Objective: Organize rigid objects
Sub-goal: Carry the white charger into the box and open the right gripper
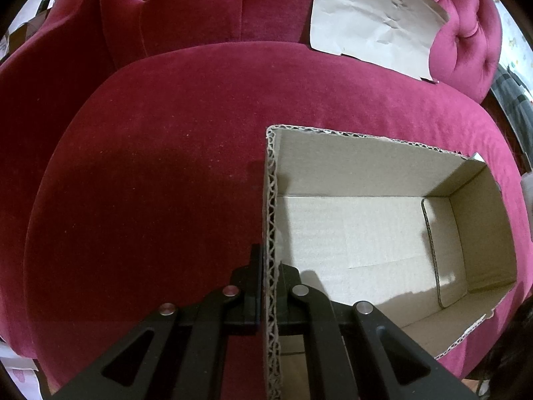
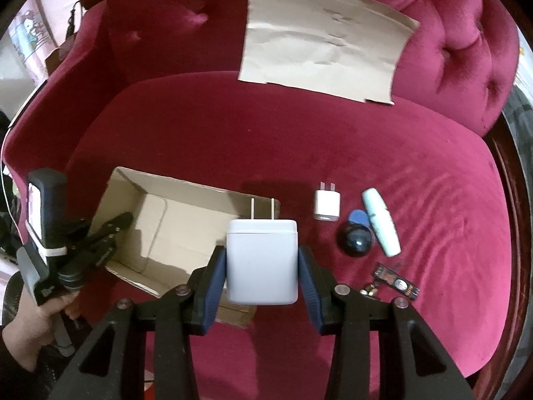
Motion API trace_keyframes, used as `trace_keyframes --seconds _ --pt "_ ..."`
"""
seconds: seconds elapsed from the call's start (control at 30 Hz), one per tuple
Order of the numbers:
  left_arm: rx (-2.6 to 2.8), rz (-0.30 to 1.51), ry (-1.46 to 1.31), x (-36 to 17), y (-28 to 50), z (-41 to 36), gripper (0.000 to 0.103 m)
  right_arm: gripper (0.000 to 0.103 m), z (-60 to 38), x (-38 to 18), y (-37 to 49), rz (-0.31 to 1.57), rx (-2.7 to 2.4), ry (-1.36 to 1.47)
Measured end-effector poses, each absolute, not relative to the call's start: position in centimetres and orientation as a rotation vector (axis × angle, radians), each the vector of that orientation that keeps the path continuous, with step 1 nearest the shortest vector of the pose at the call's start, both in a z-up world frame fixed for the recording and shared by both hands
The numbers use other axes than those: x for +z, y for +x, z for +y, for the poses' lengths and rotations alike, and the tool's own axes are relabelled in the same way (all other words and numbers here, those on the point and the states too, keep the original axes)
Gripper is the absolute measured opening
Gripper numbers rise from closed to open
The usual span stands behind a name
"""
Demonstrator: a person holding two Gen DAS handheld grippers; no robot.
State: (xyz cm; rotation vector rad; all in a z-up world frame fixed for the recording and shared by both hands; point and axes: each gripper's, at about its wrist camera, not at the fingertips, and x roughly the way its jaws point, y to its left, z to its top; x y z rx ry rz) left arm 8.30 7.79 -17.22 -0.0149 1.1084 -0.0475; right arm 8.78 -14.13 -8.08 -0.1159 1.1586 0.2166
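An open cardboard box [image 1: 366, 173] [image 2: 186, 200] lies on a red velvet seat [image 1: 150, 173] [image 2: 333, 140]. My left gripper [image 1: 270, 283] is shut on the box's left wall, one finger on each side of the corrugated edge; the right wrist view shows it [image 2: 115, 230] at the box's left end, held by a hand [image 2: 30, 326]. A large white charger [image 2: 262, 260] with two prongs pointing away hangs above the box's right end, with my right gripper [image 2: 262, 263] shut on its sides. The box holds nothing that I can see.
To the right of the box lie a small white plug adapter [image 2: 327, 205], a dark round object [image 2: 355, 241] with a blue disc [image 2: 359, 218], a pale tube [image 2: 380, 221] and a small circuit board [image 2: 394, 281]. A cardboard sheet [image 2: 326, 36] [image 1: 376, 20] leans on the backrest.
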Motion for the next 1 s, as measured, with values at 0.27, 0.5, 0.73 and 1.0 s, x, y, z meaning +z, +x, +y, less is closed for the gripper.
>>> trace_keyframes --seconds 0.27,0.5,0.73,1.0 --pt "-0.048 1.11 -0.019 -17.2 8.3 7.8 0.003 0.046 -10.6 -9.3 8.9 1.166 0.275 -0.147" --pt "-0.049 1.109 -0.019 -17.2 8.3 7.9 0.003 0.046 -8.9 -10.7 9.2 1.174 0.285 -0.146" --pt "-0.05 1.107 -0.018 -17.2 8.3 7.9 0.003 0.046 -7.4 -12.9 9.8 1.185 0.287 -0.142" --pt "-0.05 1.108 -0.018 -17.2 8.3 7.9 0.003 0.046 -5.7 -14.7 10.4 1.197 0.322 -0.117"
